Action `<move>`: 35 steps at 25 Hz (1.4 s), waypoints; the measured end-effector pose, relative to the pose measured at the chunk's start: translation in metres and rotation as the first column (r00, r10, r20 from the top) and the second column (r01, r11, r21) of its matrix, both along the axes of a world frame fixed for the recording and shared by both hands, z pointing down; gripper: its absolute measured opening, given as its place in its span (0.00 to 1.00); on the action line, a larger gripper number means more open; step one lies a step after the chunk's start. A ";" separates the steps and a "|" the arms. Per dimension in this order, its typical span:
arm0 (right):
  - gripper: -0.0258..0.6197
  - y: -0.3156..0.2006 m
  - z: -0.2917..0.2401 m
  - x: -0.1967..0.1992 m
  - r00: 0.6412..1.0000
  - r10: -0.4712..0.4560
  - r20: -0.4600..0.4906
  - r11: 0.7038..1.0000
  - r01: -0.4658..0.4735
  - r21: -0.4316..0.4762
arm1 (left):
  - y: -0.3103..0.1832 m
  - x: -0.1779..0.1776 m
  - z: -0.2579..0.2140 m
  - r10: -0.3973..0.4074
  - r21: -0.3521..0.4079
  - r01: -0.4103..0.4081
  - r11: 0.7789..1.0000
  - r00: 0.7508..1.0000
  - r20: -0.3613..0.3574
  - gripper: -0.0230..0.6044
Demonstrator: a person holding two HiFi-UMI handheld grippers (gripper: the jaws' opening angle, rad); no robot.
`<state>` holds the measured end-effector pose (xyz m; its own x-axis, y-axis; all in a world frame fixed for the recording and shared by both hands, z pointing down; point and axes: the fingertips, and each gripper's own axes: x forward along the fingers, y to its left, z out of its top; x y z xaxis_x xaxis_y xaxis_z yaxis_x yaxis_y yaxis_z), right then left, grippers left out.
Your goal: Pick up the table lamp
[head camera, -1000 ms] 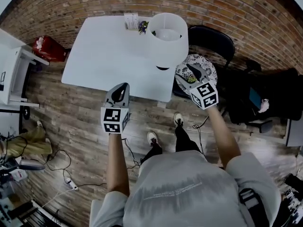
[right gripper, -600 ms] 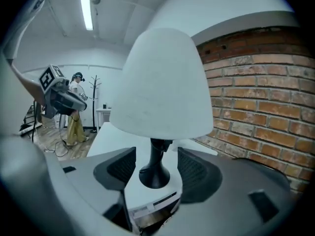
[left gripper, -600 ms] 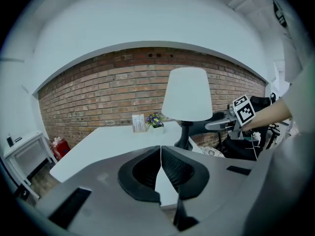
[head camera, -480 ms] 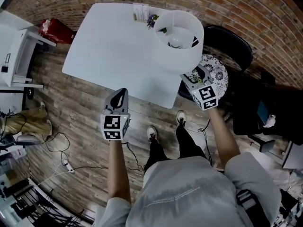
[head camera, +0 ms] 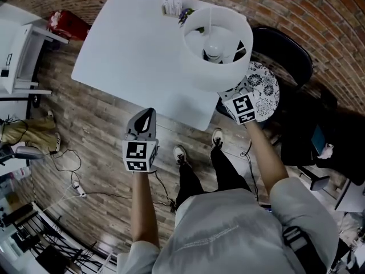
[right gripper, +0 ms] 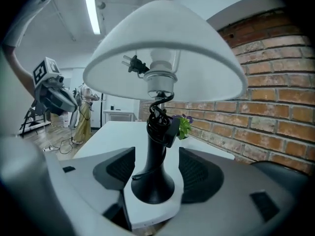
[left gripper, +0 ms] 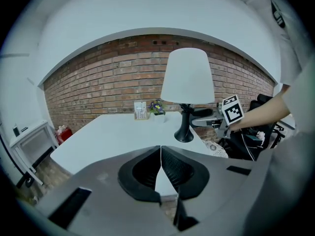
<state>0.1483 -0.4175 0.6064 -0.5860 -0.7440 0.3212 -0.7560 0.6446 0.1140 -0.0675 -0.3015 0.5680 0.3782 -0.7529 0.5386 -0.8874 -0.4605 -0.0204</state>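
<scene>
The table lamp [head camera: 217,67] has a white shade, a black stem and a flared black base. It stands at the near right corner of the white table [head camera: 131,56]. My right gripper [right gripper: 157,163] is open, one jaw on each side of the stem [right gripper: 156,151] just above the base, with narrow gaps showing on both sides. From the head, the shade hides its fingers and only its marker cube [head camera: 243,108] shows. The left gripper view shows the lamp [left gripper: 187,77] with the right gripper [left gripper: 204,123] at its stem. My left gripper [head camera: 147,114] is shut and empty, off the table's near edge.
A small flower pot [head camera: 183,15] and a card holder [head camera: 171,4] stand at the table's far edge by the brick wall. A black chair [head camera: 288,53] and a patterned round seat [head camera: 267,93] are right of the table. Cables [head camera: 68,181] lie on the wooden floor.
The right gripper has moved in under the shade to the lamp's stem. The shade looms larger in the head view and now covers its fingers. The left gripper has hardly moved.
</scene>
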 end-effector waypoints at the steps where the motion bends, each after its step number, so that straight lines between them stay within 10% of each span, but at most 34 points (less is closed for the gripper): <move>1: 0.46 -0.003 0.002 -0.002 1.000 -0.004 0.001 1.000 0.004 0.001 | 0.001 -0.001 0.002 -0.007 -0.003 0.007 1.000 1.000 0.001 0.06; 35: 0.33 -0.038 0.000 -0.045 0.994 -0.028 0.104 0.999 0.026 0.022 | 0.034 -0.047 0.019 -0.131 -0.013 0.131 0.991 0.991 0.005 0.06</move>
